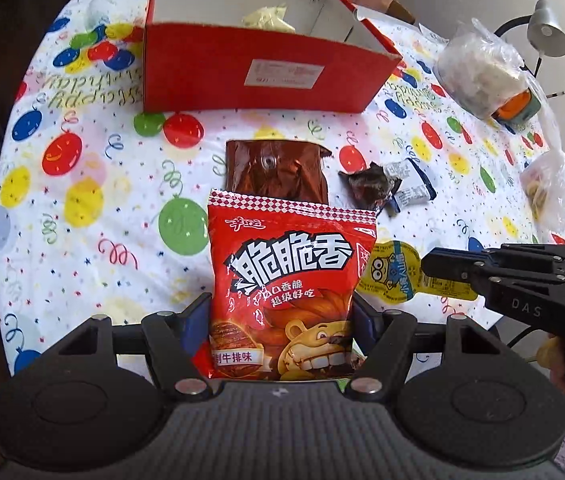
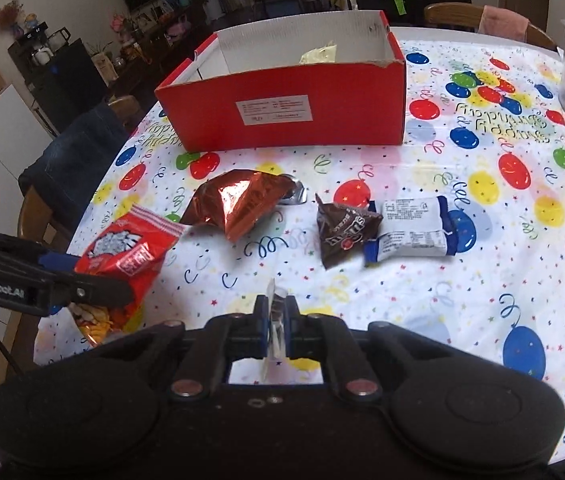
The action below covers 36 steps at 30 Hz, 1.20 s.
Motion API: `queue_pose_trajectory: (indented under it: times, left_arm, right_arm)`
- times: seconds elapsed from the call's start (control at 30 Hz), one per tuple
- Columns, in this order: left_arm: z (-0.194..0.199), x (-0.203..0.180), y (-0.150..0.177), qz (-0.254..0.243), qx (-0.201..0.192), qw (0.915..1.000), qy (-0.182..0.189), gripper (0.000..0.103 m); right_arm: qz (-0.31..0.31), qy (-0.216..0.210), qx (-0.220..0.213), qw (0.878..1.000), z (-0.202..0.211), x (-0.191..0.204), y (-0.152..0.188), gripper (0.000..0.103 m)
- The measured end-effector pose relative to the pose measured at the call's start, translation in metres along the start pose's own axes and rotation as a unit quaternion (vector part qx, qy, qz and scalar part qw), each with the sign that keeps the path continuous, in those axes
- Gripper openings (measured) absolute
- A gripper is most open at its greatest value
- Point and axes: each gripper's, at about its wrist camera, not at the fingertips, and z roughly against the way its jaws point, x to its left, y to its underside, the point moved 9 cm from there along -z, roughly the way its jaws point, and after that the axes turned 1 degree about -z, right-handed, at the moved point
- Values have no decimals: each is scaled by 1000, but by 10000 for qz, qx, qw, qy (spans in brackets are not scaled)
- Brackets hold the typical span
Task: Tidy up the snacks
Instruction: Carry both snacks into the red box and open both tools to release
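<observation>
My left gripper (image 1: pixel 282 312) is shut on a red snack bag (image 1: pixel 290 280) with a cartoon lion, held above the table; it also shows in the right wrist view (image 2: pixel 126 252). My right gripper (image 2: pixel 276 320) is shut on the thin edge of a yellow Minions jelly cup (image 1: pixel 394 276), seen edge-on between its fingers (image 2: pixel 276 328). On the table lie a brown foil bag (image 2: pixel 238 204), a brown M&M's pack (image 2: pixel 342 232) and a white-and-blue packet (image 2: pixel 414 224). The open red box (image 2: pixel 282 120) stands behind them with a pale yellow packet (image 2: pixel 318 54) inside.
The round table has a balloon-print cloth (image 2: pixel 482 280). A clear plastic bag of items (image 1: pixel 478 68) and a desk lamp (image 1: pixel 546 32) stand at the right in the left wrist view. Chairs (image 2: pixel 74 152) surround the table.
</observation>
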Motion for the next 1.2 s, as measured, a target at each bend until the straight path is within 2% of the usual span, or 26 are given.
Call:
queue_pose_trajectory:
  times: [0.17,0.23,0.47,0.77,0.97,1.2]
  left_arm:
    - [4,0,-4,14,-73,10000,-5,70]
    - [9,-1,-7,6,-137,9999,-16,70]
    - [20,-8,-23,-79,-331,9994,-4,70]
    - [28,-13,-42,-120,-425,9990,-13,70]
    - [37,-15,-80,-214,-581,9978,-224,70]
    - [50,-18,-145,-356,-966,9934,-511,70]
  right_arm:
    - [2,40,-103,9999,4,-1,-4,6]
    - [12,28,-238,9997,10,1,-10,0]
    - [158,-58,-481,9987,22,6,-34,0]
    - [33,-96,-645,9979,32,-8,-61,0]
    - [207,-179,-998,9946,48,-1,-110,0]
    - [367,-192,-1550,9870,55,0,-188,0]
